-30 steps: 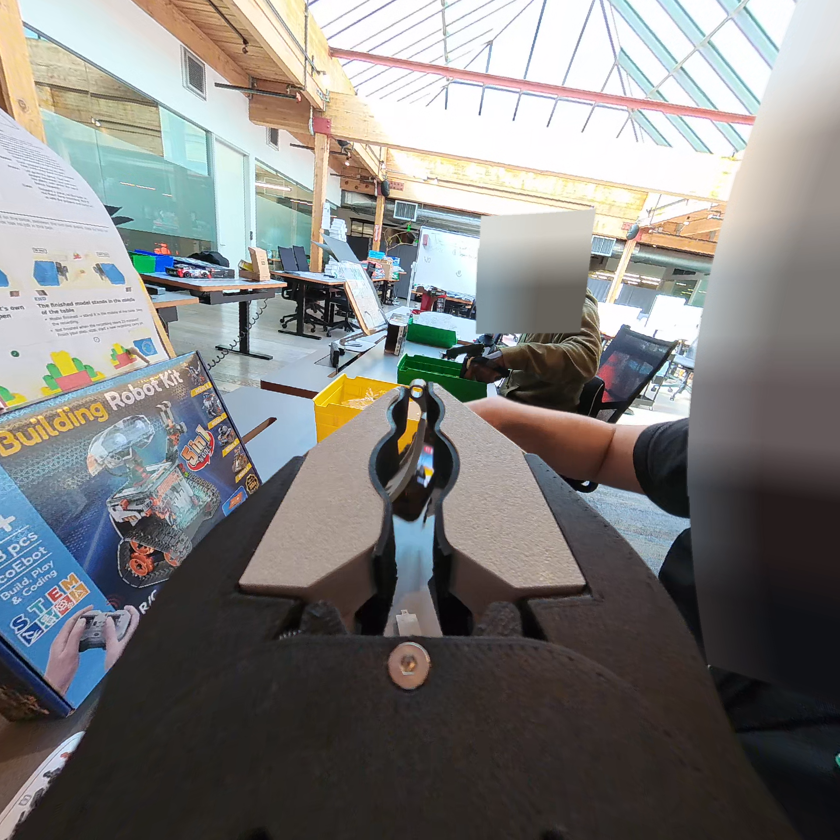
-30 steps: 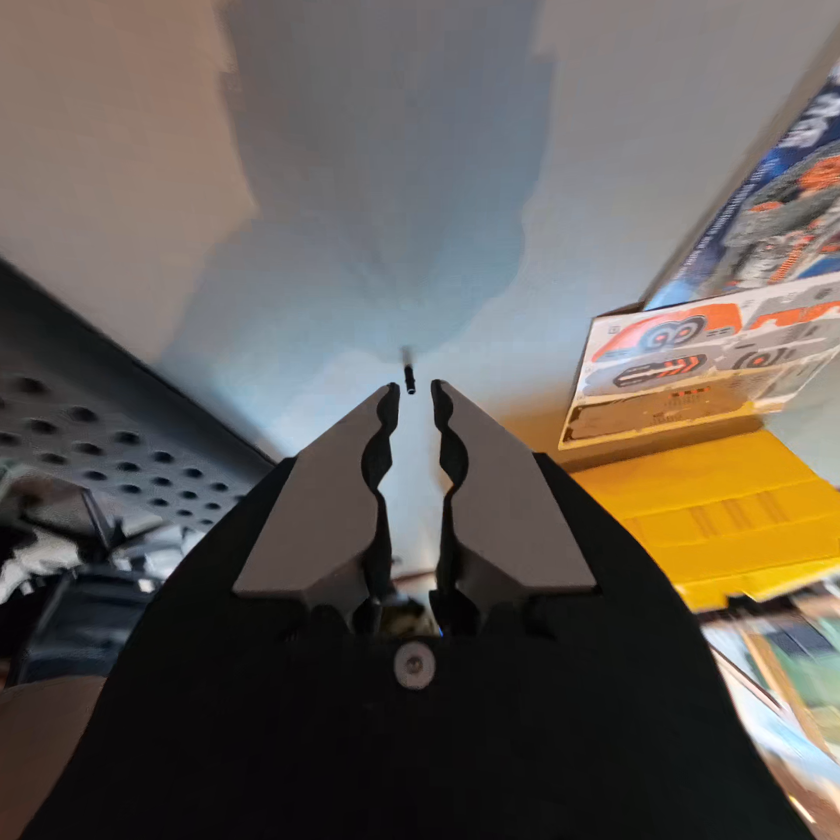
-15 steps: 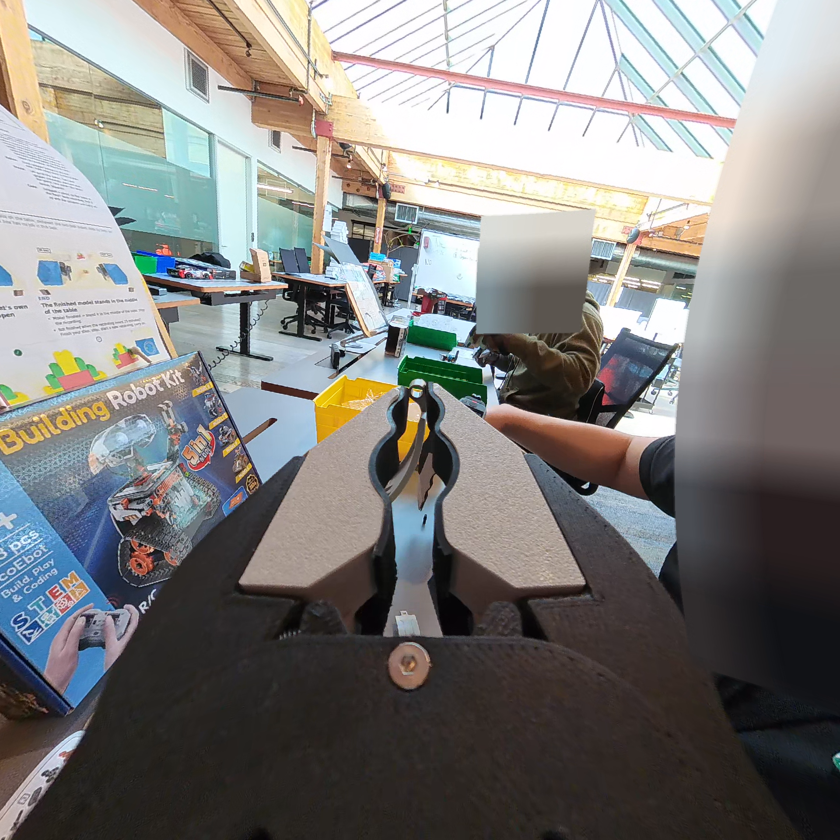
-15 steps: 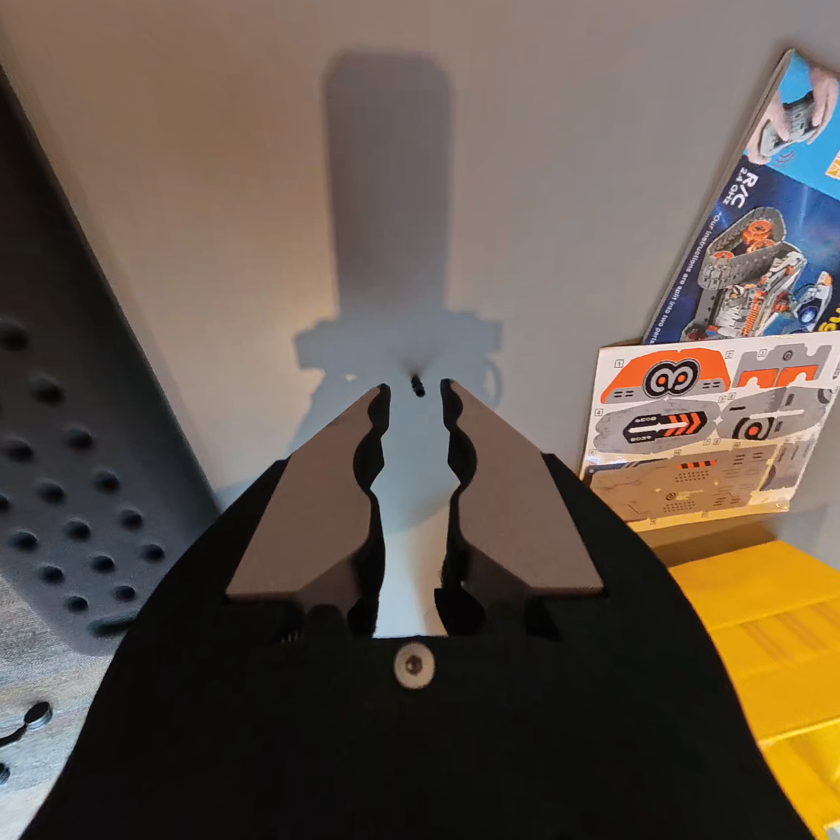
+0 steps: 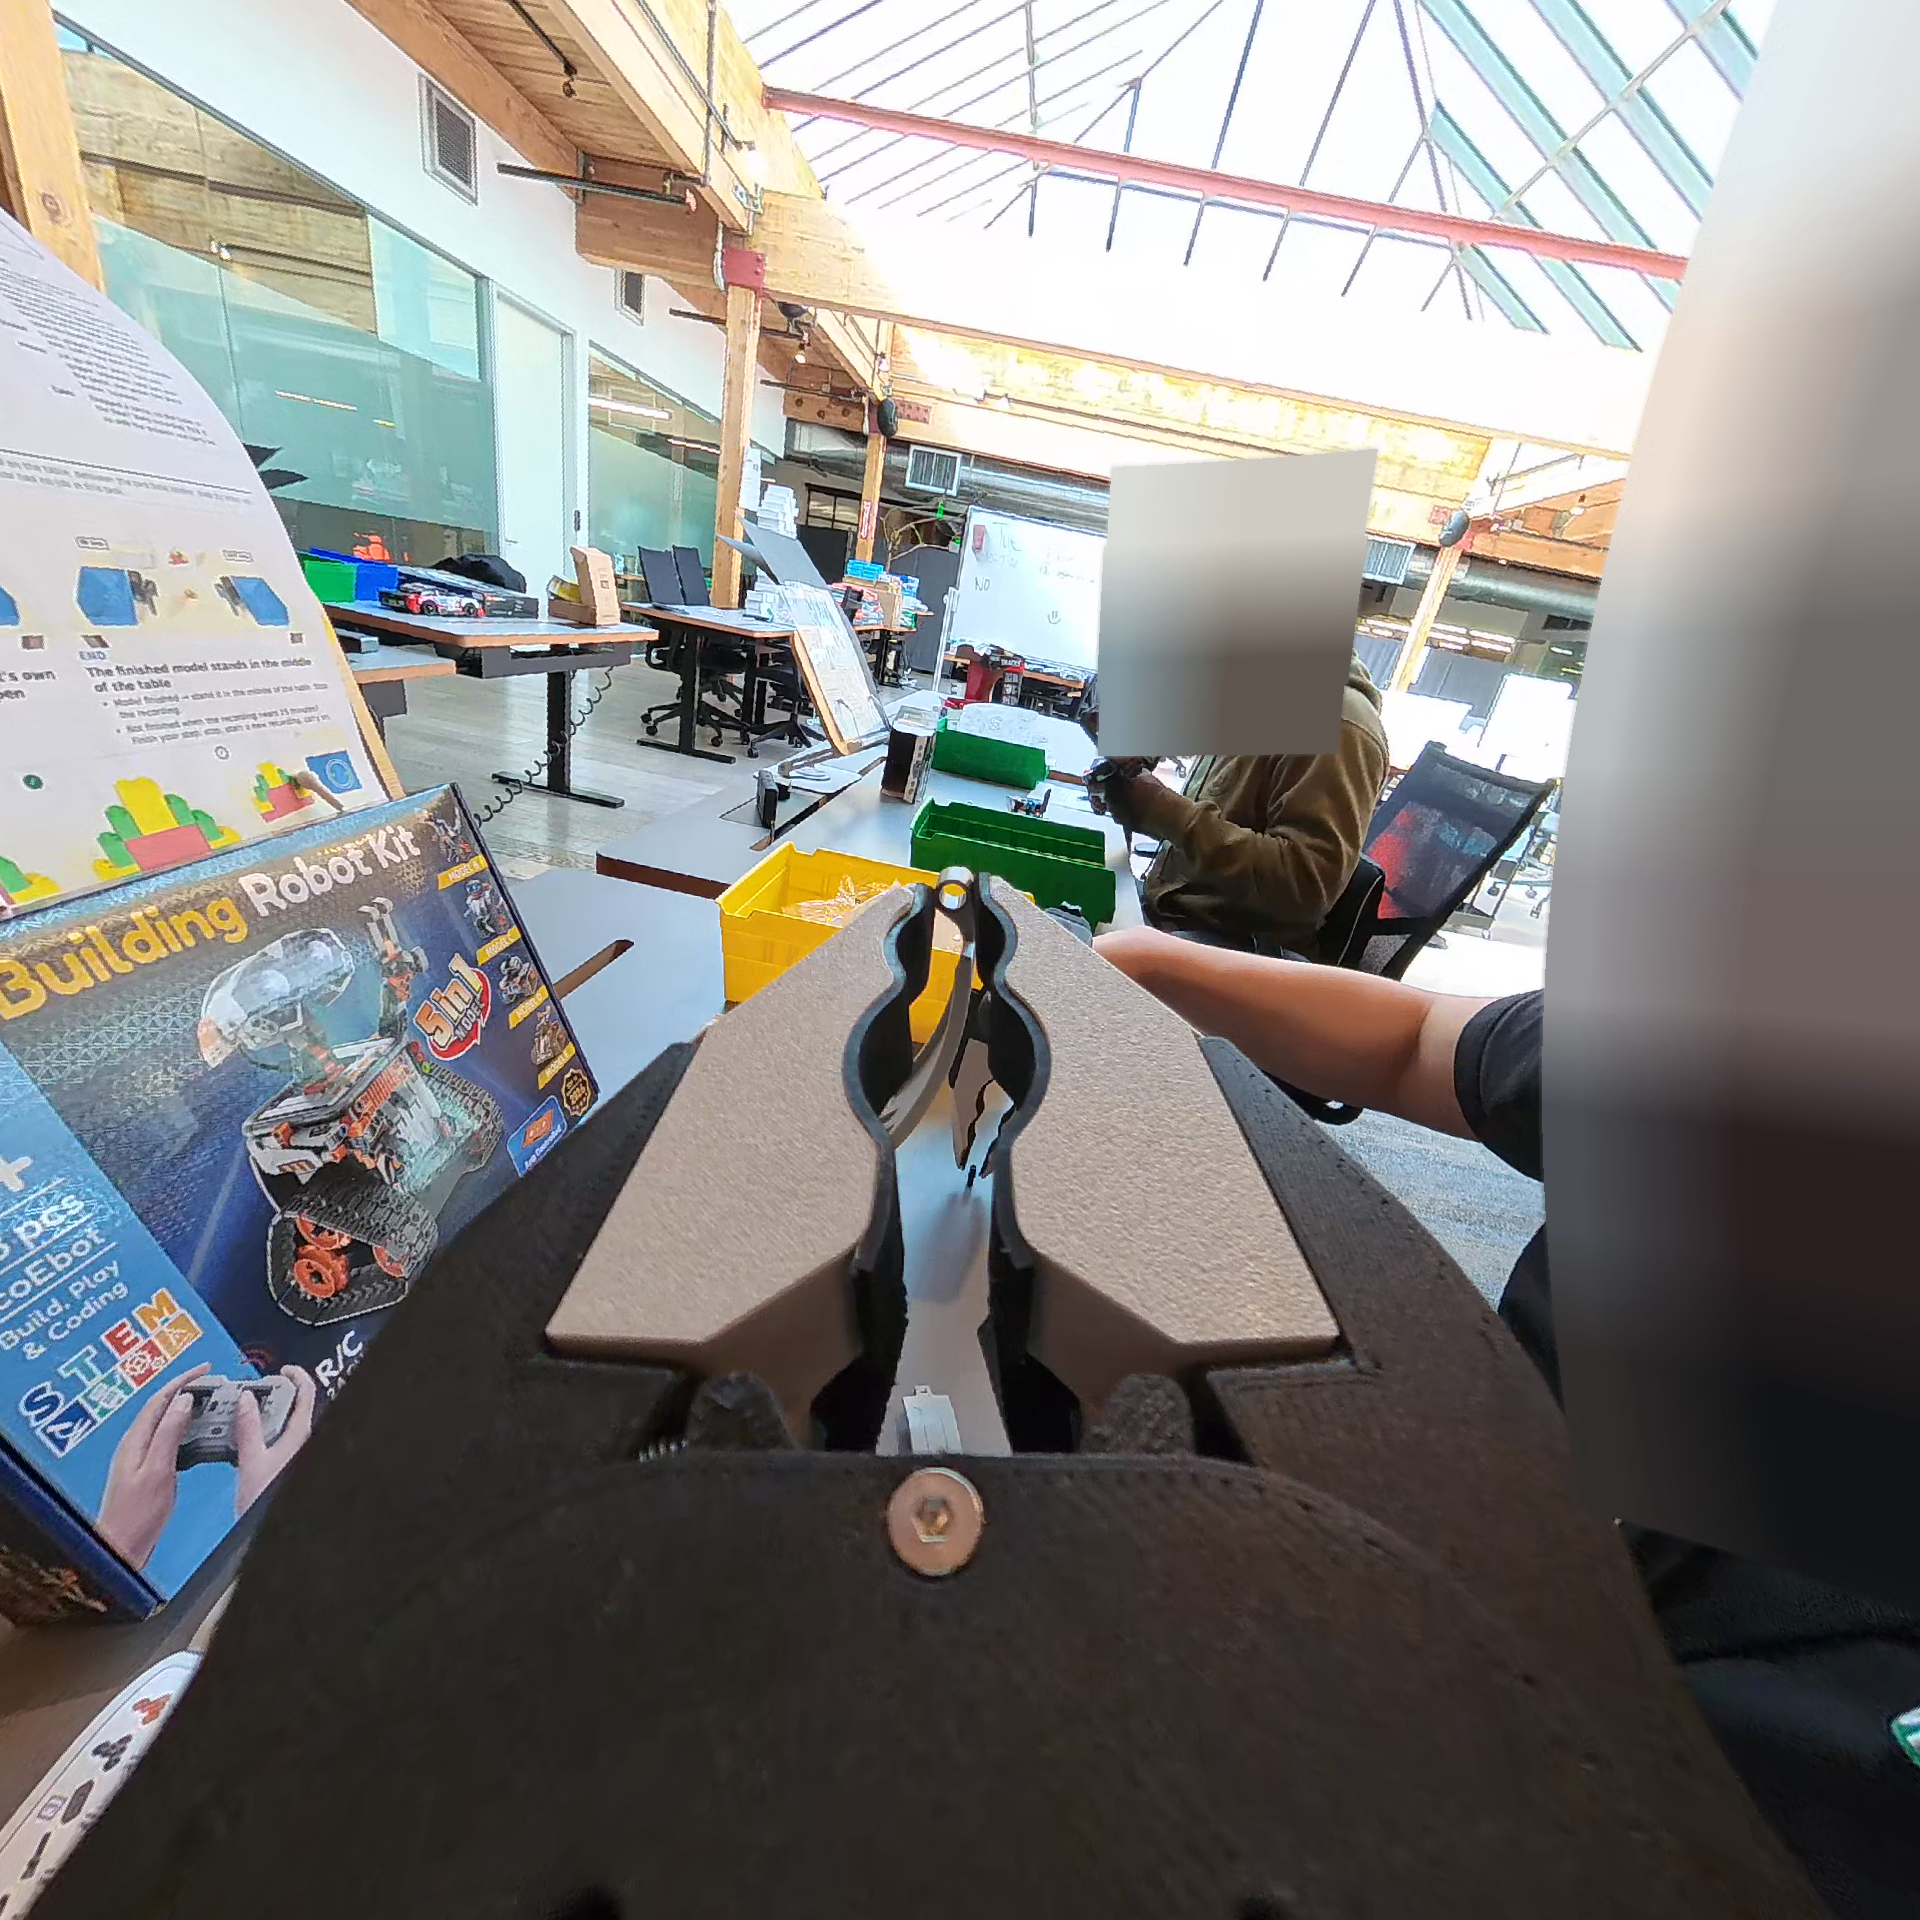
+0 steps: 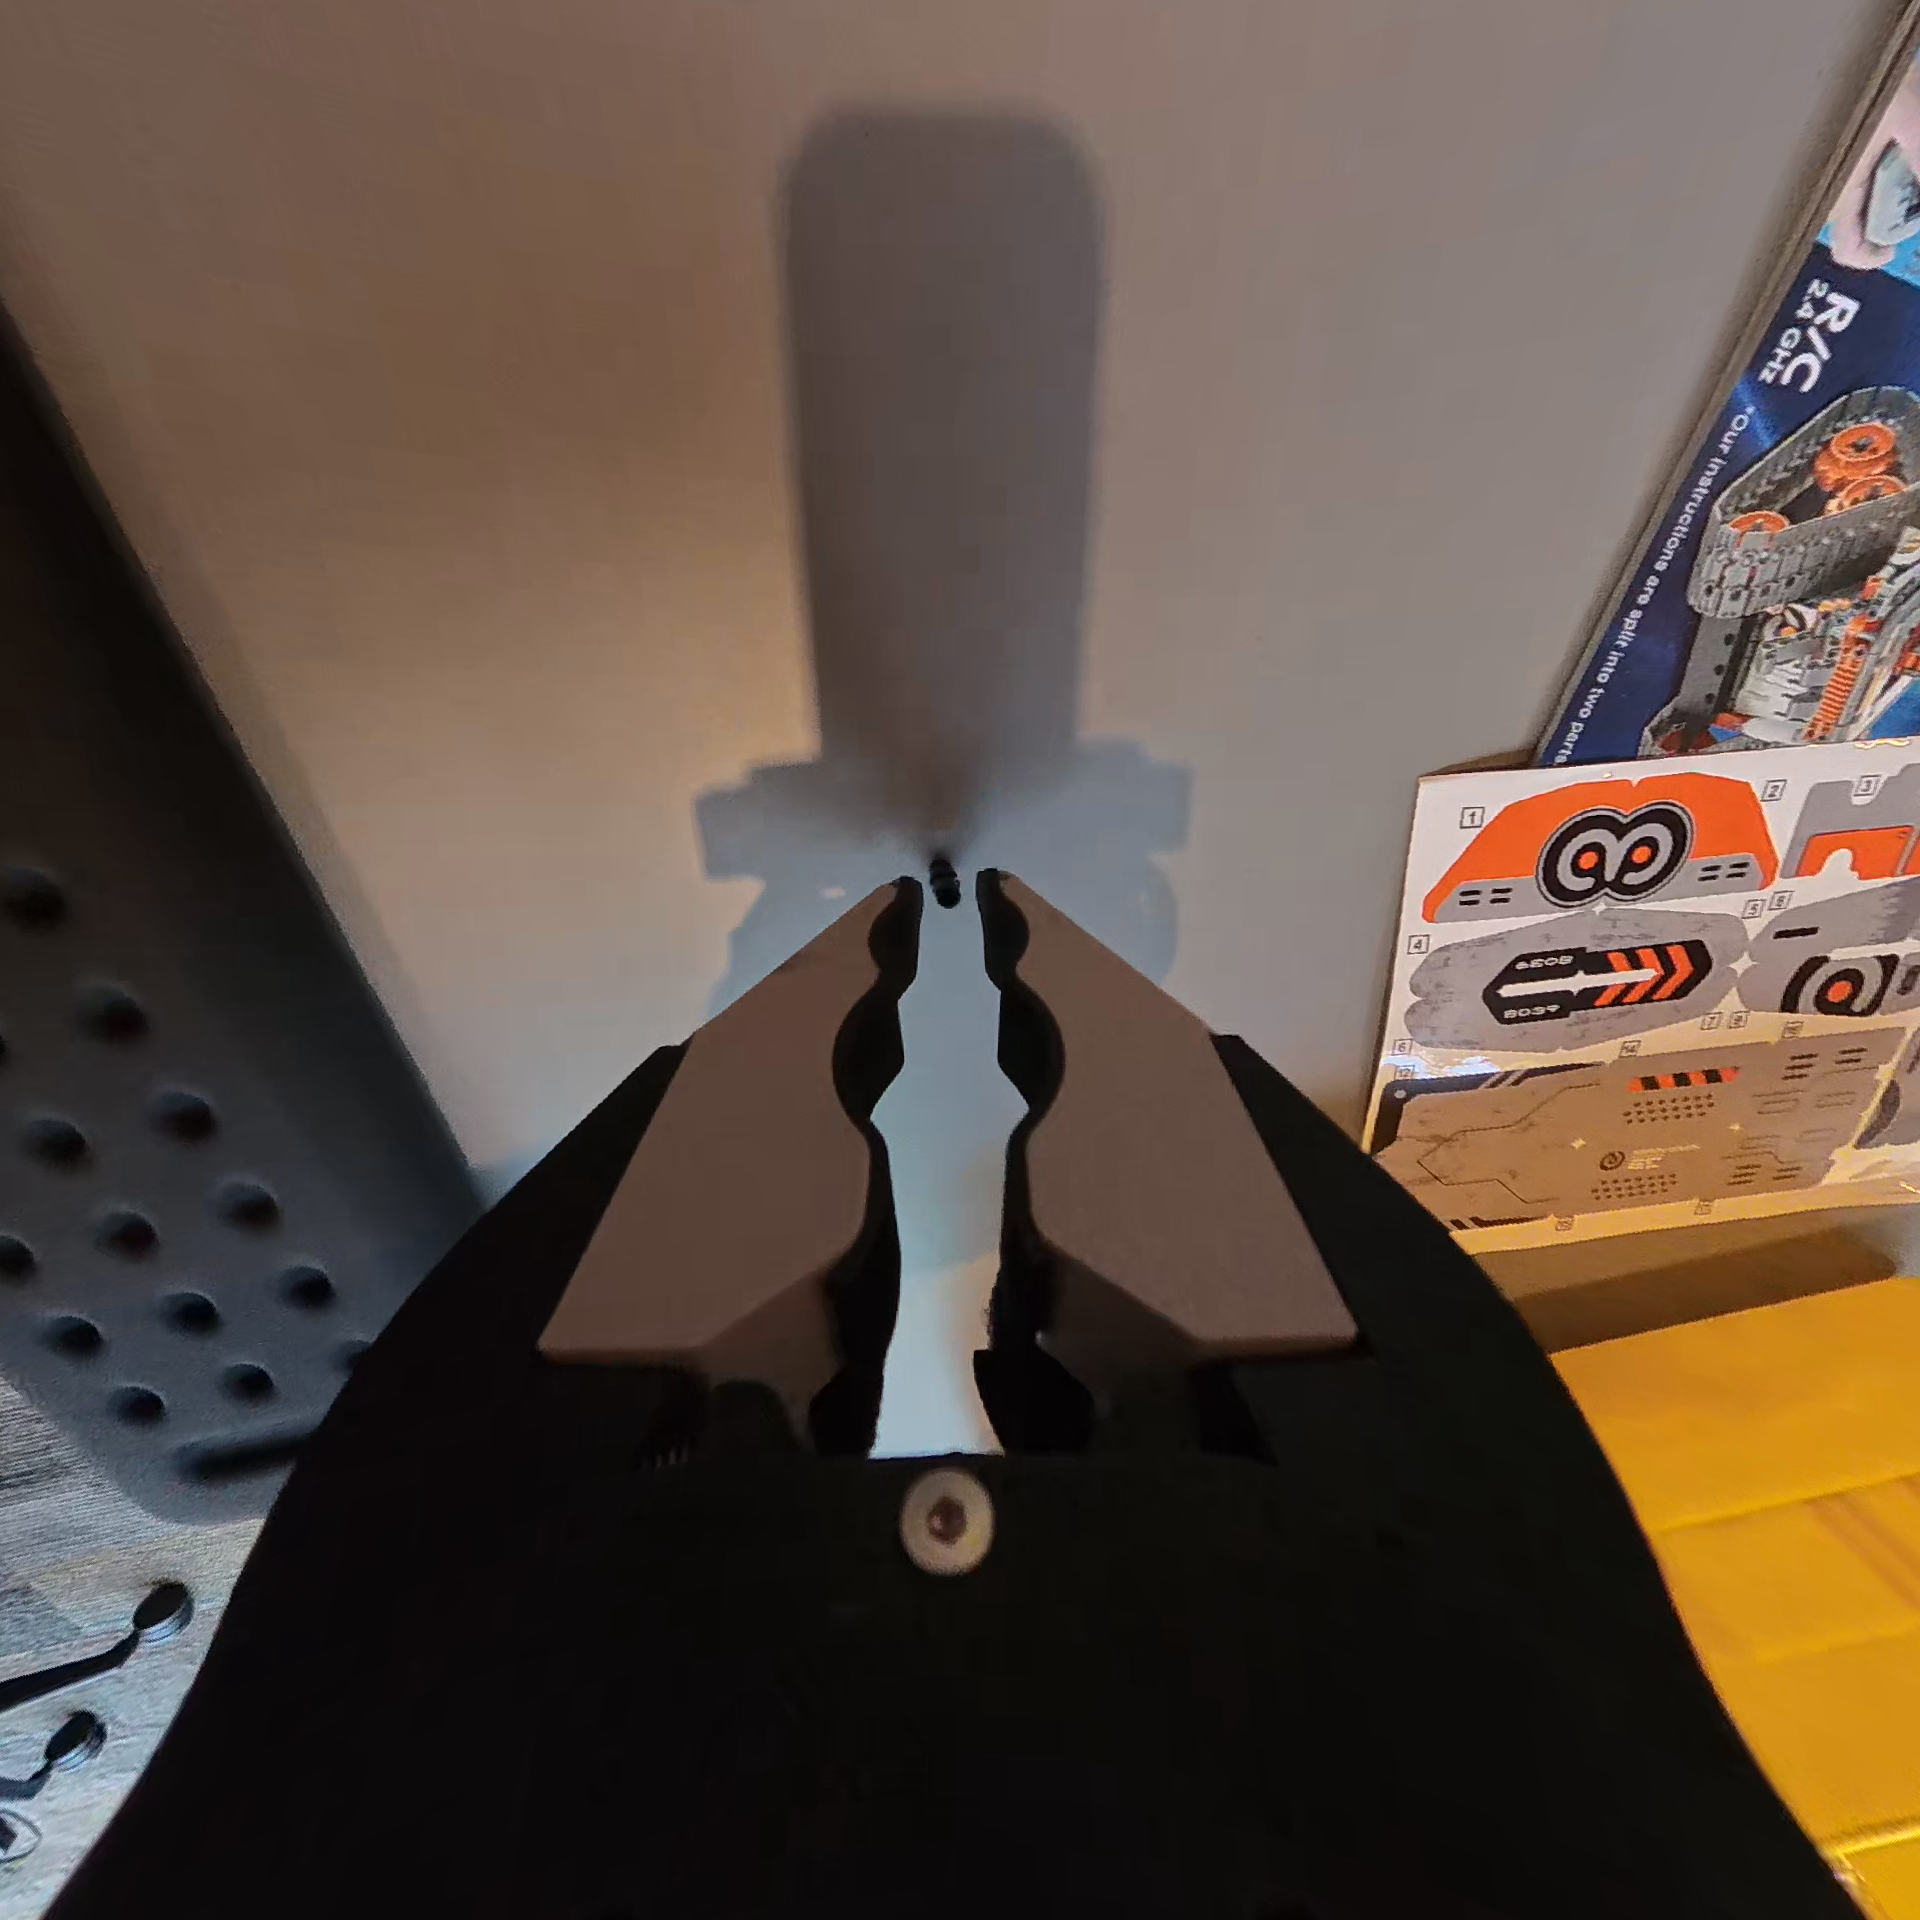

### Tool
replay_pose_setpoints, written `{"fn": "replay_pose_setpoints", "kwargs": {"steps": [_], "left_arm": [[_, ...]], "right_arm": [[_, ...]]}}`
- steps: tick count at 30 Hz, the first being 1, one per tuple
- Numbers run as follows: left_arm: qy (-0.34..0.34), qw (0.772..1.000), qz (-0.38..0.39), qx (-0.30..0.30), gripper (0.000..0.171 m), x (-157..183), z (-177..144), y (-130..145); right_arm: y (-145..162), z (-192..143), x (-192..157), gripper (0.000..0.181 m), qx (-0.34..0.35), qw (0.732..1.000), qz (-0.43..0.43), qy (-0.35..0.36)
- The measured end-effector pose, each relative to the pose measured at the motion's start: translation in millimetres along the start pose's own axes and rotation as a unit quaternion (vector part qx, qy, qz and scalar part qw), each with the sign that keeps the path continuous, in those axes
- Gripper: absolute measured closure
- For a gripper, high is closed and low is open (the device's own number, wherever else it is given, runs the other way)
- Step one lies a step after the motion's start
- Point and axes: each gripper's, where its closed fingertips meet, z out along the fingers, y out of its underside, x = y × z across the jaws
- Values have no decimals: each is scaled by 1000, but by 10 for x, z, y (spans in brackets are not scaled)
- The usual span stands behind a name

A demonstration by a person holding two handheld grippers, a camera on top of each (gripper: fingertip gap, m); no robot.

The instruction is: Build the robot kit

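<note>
My left gripper (image 5: 956,899) is shut on a thin curved grey piece (image 5: 928,1070) with a ring hole at its top, held up above the grey table. Through the gap between its fingers I see the right gripper's dark tips (image 5: 977,1101) low over a tiny black pin (image 5: 968,1174). In the right wrist view my right gripper (image 6: 945,899) points down at the grey table (image 6: 520,416), slightly open. The small black pin (image 6: 943,889) lies on the table right at the gap between its tips. Nothing is held in it.
A blue robot kit box (image 5: 260,1091) stands at the left and shows in the right wrist view (image 6: 1787,468), with a sticker sheet (image 6: 1662,987) and a yellow bin (image 6: 1766,1507) below it. A dark perforated panel (image 6: 125,1039) lies at the left. A person's forearm (image 5: 1299,1029) reaches across. The left gripper's tips are roughly 45 cm from the right gripper's.
My right gripper has swung down and closer to the table, bringing the black pin to the gap between its tips. My left gripper keeps its grip and has barely moved.
</note>
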Motion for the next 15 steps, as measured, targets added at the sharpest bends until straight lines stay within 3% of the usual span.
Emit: {"fn": "replay_pose_setpoints", "kwargs": {"steps": [10, 15], "left_arm": [[1, 1000, -2, -7, 167, -8, 20, 27], [3, 1000, -10, -19, 167, -32, 61, 79]], "right_arm": [[-3, 9, 9, 178, 11, 1000, 8, 1], [-202, -184, 146, 178, 85, 995, 6, 45]]}}
